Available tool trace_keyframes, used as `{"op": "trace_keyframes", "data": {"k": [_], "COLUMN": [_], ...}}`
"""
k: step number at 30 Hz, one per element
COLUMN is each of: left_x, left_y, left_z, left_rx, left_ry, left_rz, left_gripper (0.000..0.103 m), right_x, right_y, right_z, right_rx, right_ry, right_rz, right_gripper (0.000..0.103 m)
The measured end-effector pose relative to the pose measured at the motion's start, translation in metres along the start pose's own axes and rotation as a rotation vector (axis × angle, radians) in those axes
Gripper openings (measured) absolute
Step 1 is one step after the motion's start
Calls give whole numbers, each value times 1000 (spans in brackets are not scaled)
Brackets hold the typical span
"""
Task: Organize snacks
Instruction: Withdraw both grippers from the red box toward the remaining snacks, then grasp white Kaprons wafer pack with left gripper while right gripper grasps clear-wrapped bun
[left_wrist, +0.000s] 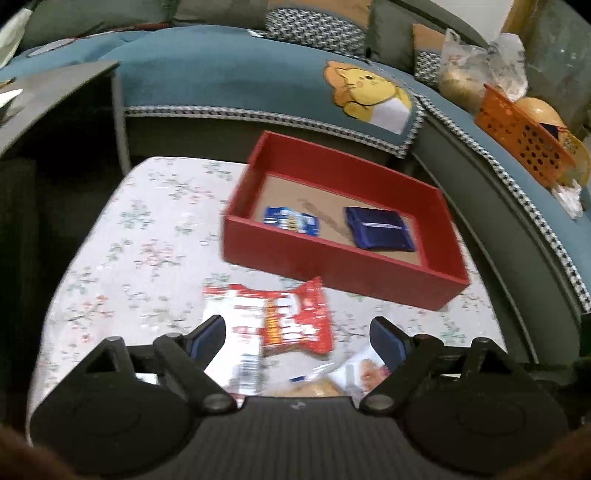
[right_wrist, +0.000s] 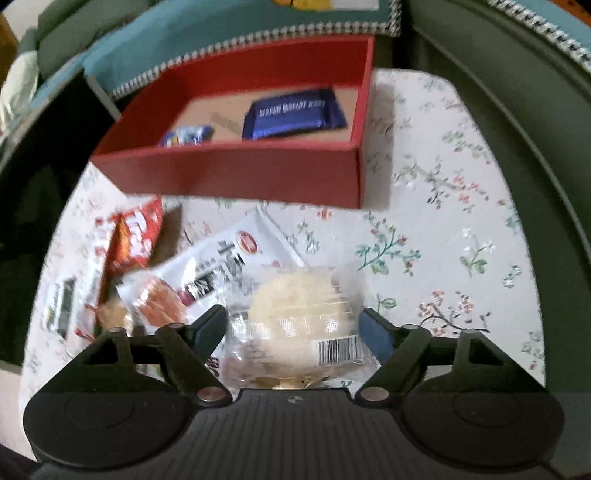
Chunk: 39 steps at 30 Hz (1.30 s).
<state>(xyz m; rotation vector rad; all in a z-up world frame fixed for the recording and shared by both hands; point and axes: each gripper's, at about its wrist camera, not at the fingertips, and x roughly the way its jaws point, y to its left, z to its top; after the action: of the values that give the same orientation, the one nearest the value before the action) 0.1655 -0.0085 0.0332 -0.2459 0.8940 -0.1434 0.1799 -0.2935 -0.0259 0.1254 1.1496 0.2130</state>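
Snacks partly sorted: two blue packets (left_wrist: 378, 229) lie in the red box (left_wrist: 332, 258); red packet (left_wrist: 291, 317), white packet (right_wrist: 218, 273) and wrapped bun (right_wrist: 299, 314) remain on the table (right_wrist: 443, 221). Left gripper (left_wrist: 297, 334) and right gripper (right_wrist: 293, 328) both gape, holding nothing.

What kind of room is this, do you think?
Probably a home living room: a sofa with a cartoon cover and cushions wraps around a small table in a floral cloth strewn with snacks.

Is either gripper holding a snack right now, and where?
Neither. Left gripper is open above the red-and-white packet; right gripper is open around the clear-wrapped round pastry.
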Motion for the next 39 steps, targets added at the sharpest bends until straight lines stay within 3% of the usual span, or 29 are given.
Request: {"op": "trace_keyframes", "data": {"k": [2,7,16,23,27,31,39], "left_x": [-3,-1,-2,27,43,52,32], "left_y": [12,44,83,103,101,93,70], "left_z": [-2,-14,-38,-44,-46,-49,-60], "left_rx": [-20,-92,-149,-192,-193,-155,-120], "left_ry": [4,44,64,133,167,178,147], "left_rz": [16,85,219,252,285,336,251], "left_gripper": [94,95,95,95,85,66,64], "right_x": [5,-1,-28,-40,-44,-55,-60], "right_y": [1,10,23,35,37,42,59], "right_z": [-2,-1,-3,-4,-3,-4,-10], "right_rx": [-12,-43,-112,-141,-139,-155,-211], "right_ry": [-1,0,-58,-86,-99,-128,-128], "right_rz": [-13,3,10,19,29,45,77], "right_gripper": [85,72,71,71,71,71,71]}}
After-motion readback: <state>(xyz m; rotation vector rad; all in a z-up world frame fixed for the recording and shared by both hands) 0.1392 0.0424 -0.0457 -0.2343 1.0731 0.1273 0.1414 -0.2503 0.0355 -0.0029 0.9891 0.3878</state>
